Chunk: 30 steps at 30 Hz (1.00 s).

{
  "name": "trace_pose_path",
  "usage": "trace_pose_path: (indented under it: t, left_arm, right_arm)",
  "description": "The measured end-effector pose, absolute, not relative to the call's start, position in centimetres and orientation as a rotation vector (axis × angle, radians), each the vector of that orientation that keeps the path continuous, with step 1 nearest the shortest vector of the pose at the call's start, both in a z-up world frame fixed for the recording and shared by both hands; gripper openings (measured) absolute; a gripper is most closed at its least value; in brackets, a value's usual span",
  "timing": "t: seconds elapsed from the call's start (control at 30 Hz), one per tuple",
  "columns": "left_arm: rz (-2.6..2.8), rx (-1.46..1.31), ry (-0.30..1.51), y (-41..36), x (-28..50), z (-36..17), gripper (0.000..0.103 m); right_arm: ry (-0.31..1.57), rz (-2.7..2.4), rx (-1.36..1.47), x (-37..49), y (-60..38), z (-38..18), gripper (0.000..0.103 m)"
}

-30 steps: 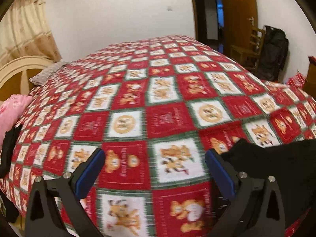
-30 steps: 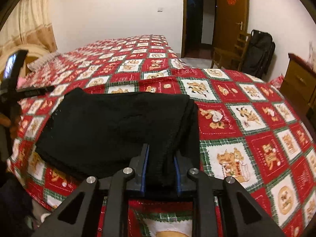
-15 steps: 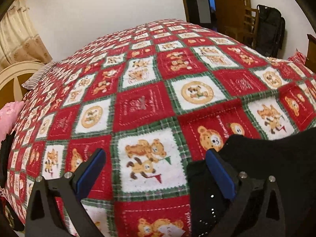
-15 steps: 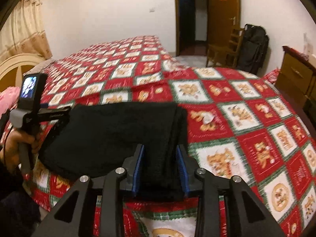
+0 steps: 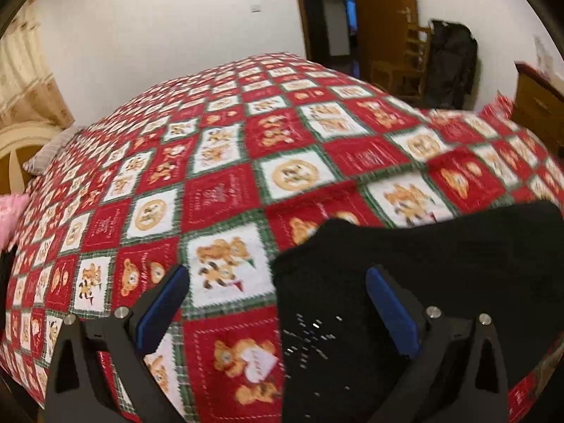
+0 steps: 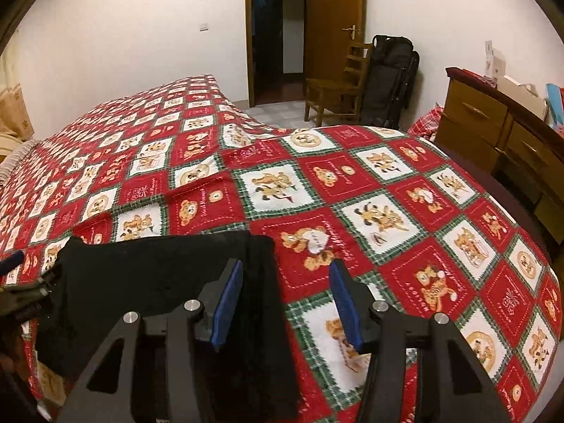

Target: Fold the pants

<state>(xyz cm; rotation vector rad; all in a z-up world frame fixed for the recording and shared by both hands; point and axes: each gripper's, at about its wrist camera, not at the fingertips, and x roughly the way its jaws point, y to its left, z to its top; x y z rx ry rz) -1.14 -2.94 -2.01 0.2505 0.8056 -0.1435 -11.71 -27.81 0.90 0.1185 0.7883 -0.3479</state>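
Folded black pants point(image 6: 141, 275) lie flat near the front edge of a bed with a red and white teddy-bear bedspread point(image 6: 387, 211). My right gripper point(image 6: 285, 264) hovers over their right edge with its jaws opening. The left pad is above the cloth and the right pad above the bedspread, and neither presses on the pants. In the left wrist view the pants point(image 5: 440, 246) fill the lower right. My left gripper point(image 5: 278, 275) stands wide open astride their left edge, its right finger over the cloth, holding nothing.
A wooden chair point(image 6: 335, 95), a black bag point(image 6: 391, 77) and an open doorway point(image 6: 268, 42) stand beyond the bed. A wooden dresser point(image 6: 500, 130) lines the right side. A pink pillow point(image 5: 10, 211) and a headboard point(image 5: 17, 155) are at the left.
My right gripper has let go of the pants' right edge and spread its jaws. My left gripper has shifted right, so the pants' left edge now lies between its fingers.
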Motion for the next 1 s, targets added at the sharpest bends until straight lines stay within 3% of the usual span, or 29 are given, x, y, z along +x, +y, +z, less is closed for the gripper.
trace_pose_path:
  t: [0.27,0.4,0.57,0.7,1.0]
  left_arm:
    - [-0.149,0.289,0.853,-3.6,-1.6,-4.1,0.103]
    - [-0.217,0.216,0.898,-2.9,-2.4,-3.6,0.102]
    - [-0.264,0.186,0.945,-2.8,-2.7,-4.5,0.103]
    - [-0.28,0.066,1.018,-1.5,-1.9,-5.2,0.103]
    - [-0.269,0.046,1.024,-1.5,-1.8,-5.8,0.103]
  right_arm:
    - [0.791,-0.292,0.137,-11.1,-27.0,1.2,0.053]
    - [0.821,-0.202,0.196,-10.8,-26.6,0.4,0.067]
    - [0.878,-0.178,0.208,-10.6,-26.4,-1.7,0.068]
    - [0.885,-0.189,0.25,-11.2,-27.4,-2.6,0.081]
    - [0.908,-0.201,0.249,-10.7,-26.7,-3.3,0.082]
